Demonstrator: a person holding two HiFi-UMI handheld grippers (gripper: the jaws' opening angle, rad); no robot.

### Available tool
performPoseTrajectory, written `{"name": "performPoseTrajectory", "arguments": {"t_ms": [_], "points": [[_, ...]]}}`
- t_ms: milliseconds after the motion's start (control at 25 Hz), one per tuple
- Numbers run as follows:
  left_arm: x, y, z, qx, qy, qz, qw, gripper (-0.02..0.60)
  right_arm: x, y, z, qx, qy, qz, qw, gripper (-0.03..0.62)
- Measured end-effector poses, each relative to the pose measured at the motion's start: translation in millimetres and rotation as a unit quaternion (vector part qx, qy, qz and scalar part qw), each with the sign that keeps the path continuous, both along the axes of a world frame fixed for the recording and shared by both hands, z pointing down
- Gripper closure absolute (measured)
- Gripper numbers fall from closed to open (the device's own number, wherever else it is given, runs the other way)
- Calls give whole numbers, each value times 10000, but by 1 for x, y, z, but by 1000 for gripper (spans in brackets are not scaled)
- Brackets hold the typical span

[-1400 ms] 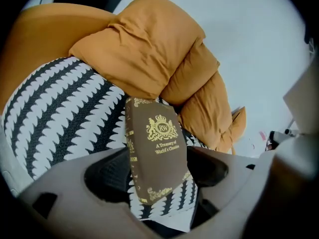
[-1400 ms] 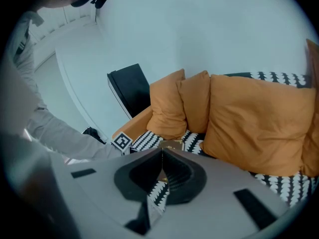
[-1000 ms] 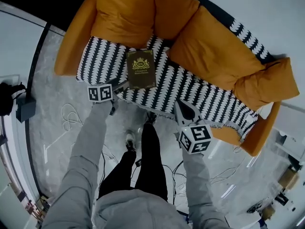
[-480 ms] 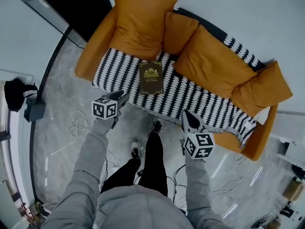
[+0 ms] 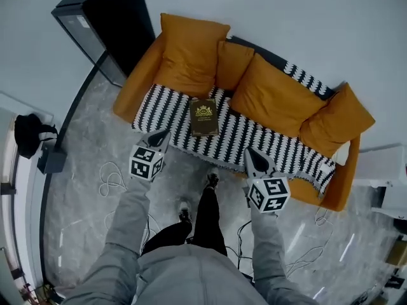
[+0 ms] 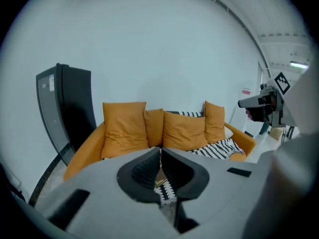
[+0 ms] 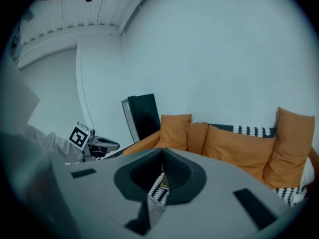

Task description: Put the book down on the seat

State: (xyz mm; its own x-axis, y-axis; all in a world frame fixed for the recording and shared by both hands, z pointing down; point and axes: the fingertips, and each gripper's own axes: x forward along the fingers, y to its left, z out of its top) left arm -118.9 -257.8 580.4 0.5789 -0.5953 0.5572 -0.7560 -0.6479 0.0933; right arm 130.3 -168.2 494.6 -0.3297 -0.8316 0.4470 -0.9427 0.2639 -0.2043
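The book [image 5: 204, 117] lay flat on the striped seat [image 5: 254, 140] of the orange sofa [image 5: 136, 86], left of centre, untouched. The left gripper [image 5: 159, 135], near the seat's edge, had just been closing, its jaws together on nothing; the right gripper [image 5: 251, 153] was likewise closed and empty. The placing looked done; next called only for keeping clear.

Bare floor [image 5: 82, 170] open before the sofa [image 5: 133, 94], loose cables [image 5: 109, 178] lying on it, patterned seat [image 5: 261, 142] free either side of the book [image 5: 204, 116], cushions [image 5: 187, 53] crowding the back, black cabinet [image 5: 108, 24] close beside one armrest
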Motion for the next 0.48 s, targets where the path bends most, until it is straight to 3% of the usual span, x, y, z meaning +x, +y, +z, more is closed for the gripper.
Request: {"name": "performPoseTrajectory", "arguments": {"t_ms": [320, 480], "points": [[-19, 26, -112, 617, 684, -40, 9957, 557, -21, 22, -83, 626, 335, 71, 9975, 566], [-24, 41, -162, 1097, 684, 216, 9914, 557, -32, 32, -131, 1068, 533, 25, 9928, 566]]}}
